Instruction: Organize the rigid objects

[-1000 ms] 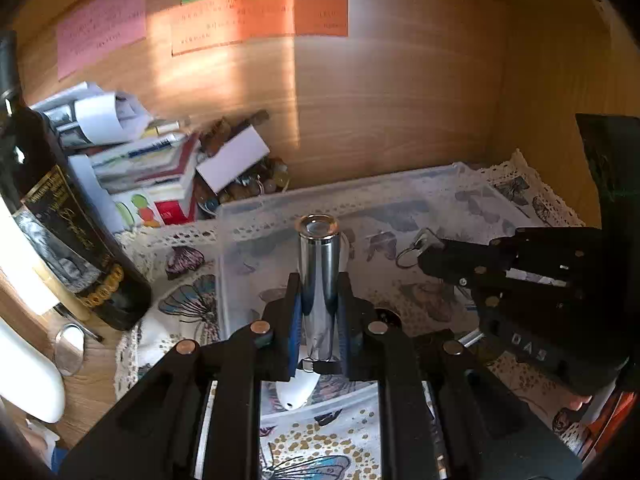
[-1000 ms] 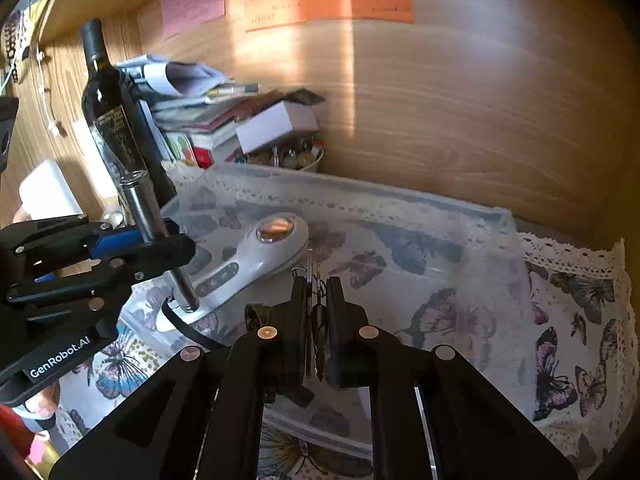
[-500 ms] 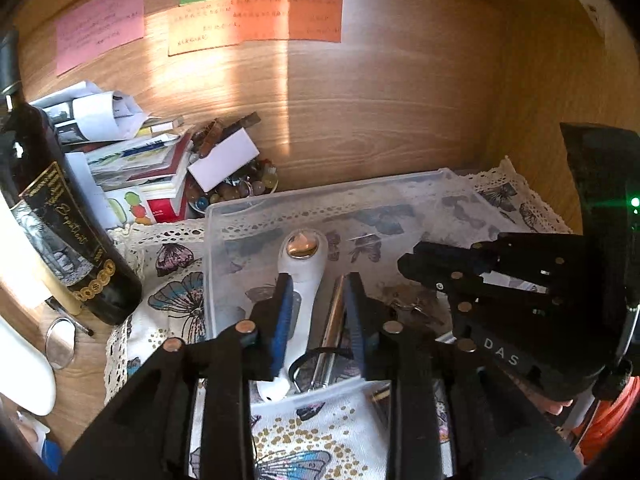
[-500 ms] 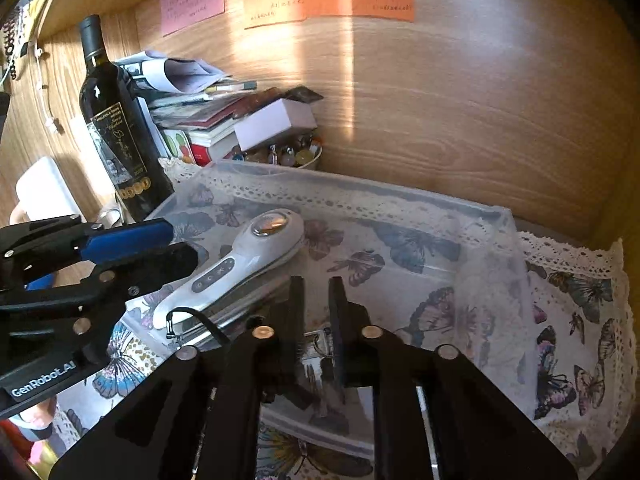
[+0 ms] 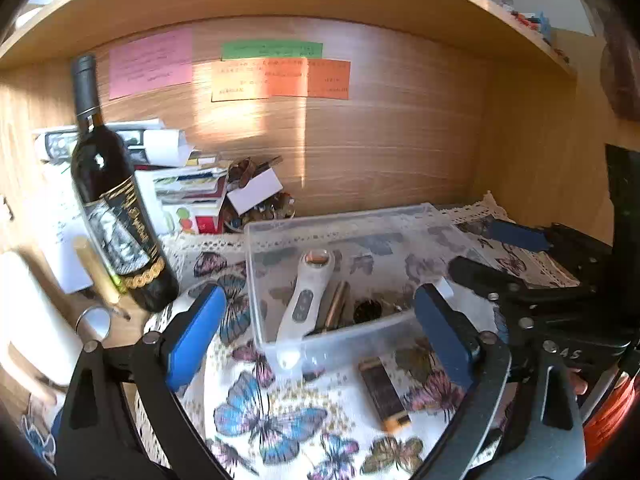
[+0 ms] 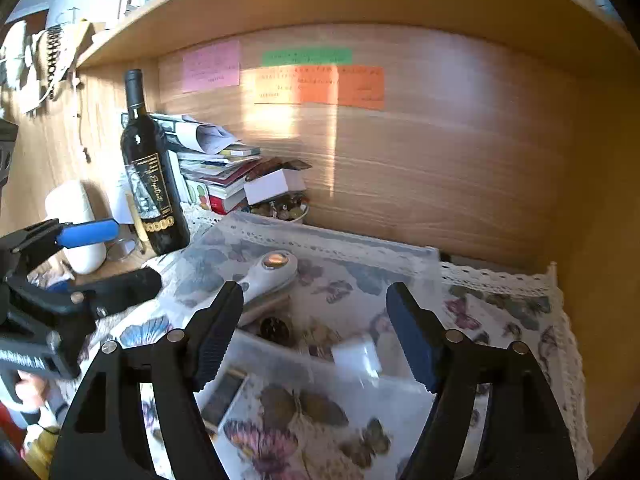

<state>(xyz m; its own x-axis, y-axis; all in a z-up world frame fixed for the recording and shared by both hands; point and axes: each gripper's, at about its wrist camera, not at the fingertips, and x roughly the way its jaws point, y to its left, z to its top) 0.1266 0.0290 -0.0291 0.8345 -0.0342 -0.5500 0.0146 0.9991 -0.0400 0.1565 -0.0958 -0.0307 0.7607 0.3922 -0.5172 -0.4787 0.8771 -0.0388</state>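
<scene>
A clear plastic box (image 5: pixel 340 216) (image 6: pixel 340 242) stands on the butterfly cloth. Inside it lie a white handheld device (image 5: pixel 304 304) (image 6: pixel 272 272), a metal tube (image 5: pixel 338 308) beside it and a dark round piece (image 5: pixel 366 310) (image 6: pixel 275 328). My left gripper (image 5: pixel 320 336) (image 6: pixel 108 258) hangs in front of the box, its jaws opening wide, nothing between the pads. My right gripper (image 6: pixel 316 332) (image 5: pixel 496 256) hovers over the box's near right side, jaws also opening and empty. A small dark rectangular object (image 5: pixel 384 394) (image 6: pixel 222 396) lies on the cloth before the box.
A dark wine bottle (image 5: pixel 116 216) (image 6: pixel 154 188) stands left of the box, with a stack of books and papers (image 5: pixel 188 188) and a bowl of small items (image 5: pixel 264 208) behind. A white rounded object (image 5: pixel 28 320) sits far left. Wooden walls and a shelf close in above.
The left gripper let go of the upright metal tube, which now lies in the box. The right gripper released a thin metal item. Both pulled back, rose and spread their jaws.
</scene>
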